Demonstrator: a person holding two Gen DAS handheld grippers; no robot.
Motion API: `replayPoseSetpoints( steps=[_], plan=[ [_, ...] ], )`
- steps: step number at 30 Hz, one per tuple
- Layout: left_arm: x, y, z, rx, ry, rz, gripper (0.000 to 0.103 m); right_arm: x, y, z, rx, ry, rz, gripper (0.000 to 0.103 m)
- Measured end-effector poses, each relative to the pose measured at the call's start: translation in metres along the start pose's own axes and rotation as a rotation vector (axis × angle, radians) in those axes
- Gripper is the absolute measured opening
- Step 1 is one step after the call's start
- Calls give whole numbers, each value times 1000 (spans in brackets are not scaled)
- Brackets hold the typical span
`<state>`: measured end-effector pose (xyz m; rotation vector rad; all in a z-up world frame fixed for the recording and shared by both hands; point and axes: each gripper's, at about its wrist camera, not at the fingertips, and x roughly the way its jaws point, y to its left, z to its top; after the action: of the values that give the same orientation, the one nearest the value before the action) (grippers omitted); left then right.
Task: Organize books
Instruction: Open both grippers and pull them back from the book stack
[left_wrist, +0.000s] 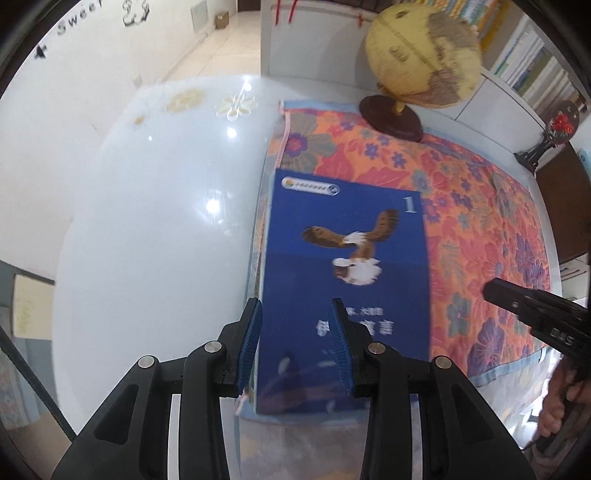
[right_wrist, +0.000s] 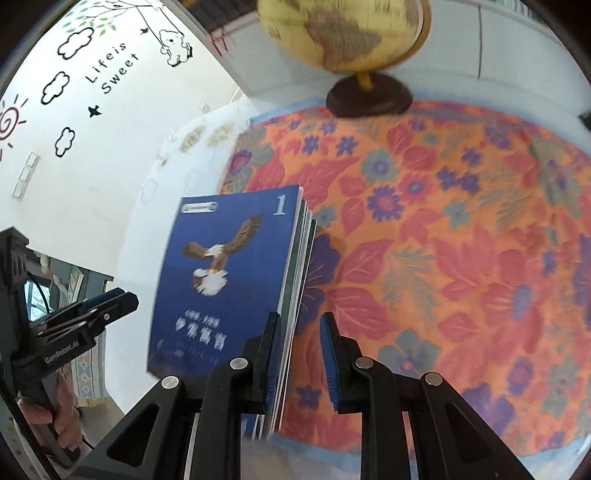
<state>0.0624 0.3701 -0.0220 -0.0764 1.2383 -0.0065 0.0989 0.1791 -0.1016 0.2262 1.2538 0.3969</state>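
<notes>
The stack of books (right_wrist: 229, 280), blue eagle cover on top, lies on the floral cloth (right_wrist: 443, 229) at its left edge, squared but with lower edges fanned. My left hand-held gripper (left_wrist: 295, 332) hovers over the cover, jaws partly open and holding nothing; my right hand-held gripper (right_wrist: 301, 354) sits at the stack's right edge, jaws narrowly apart and empty. I judge a careless nudge could skew the stack or push it off the bench (left_wrist: 155, 221).

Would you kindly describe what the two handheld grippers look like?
Both are matte black, with angular linkage arms joined by round silver pins. Each finger carries a ribbed blue pad. The left gripper shows white lettering on its side in the right wrist view, and so does the right gripper in the left wrist view.
</notes>
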Motion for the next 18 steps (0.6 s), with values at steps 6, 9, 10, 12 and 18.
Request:
replayPoseSetpoints(
  steps=[6, 9, 10, 12, 18],
  plan=[
    [-45, -36, -7, 22, -34, -28, 37, -74, -1, -24, 7, -81, -20, 26],
    [-71, -60, -15, 62, -94, 15, 42, -111, 3, -41, -28, -137, -93, 29],
    [-79, -68, -18, 79, -114, 28, 43, -122, 3, -47, -37, -155, -116, 34],
    [-94, -83, -26, 98, -150, 19, 48, -144, 3, -57, -39, -194, -159, 54],
    [-122, -115, -48, 76, -247, -47, 76, -200, 3, -87, -48, -391, -260, 80]
  ],
)
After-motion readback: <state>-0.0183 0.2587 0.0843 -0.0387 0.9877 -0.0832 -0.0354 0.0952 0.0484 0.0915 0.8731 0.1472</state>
